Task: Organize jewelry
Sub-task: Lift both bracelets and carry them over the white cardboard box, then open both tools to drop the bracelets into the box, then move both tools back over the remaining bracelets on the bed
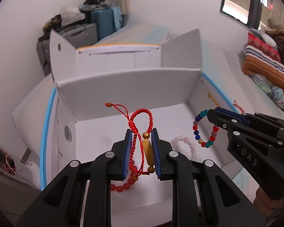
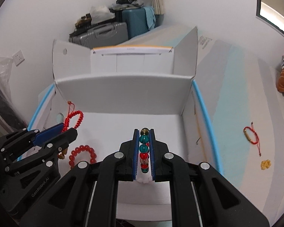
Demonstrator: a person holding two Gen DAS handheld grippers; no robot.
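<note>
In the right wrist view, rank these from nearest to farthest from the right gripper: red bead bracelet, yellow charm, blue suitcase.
1. Red bead bracelet, lower left of the right gripper, on the box floor.
2. Yellow charm, far right, outside the box.
3. Blue suitcase, at the back wall.

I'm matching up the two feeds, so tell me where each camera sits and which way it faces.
Left wrist: behind the left tongs, looking forward and down into the white box; they grip a red cord bracelet.
Right wrist: behind the right tongs, facing the same way; they grip a colored bead bracelet.
Shared: the box, the red bead bracelet inside it, and each other's tongs.
</note>
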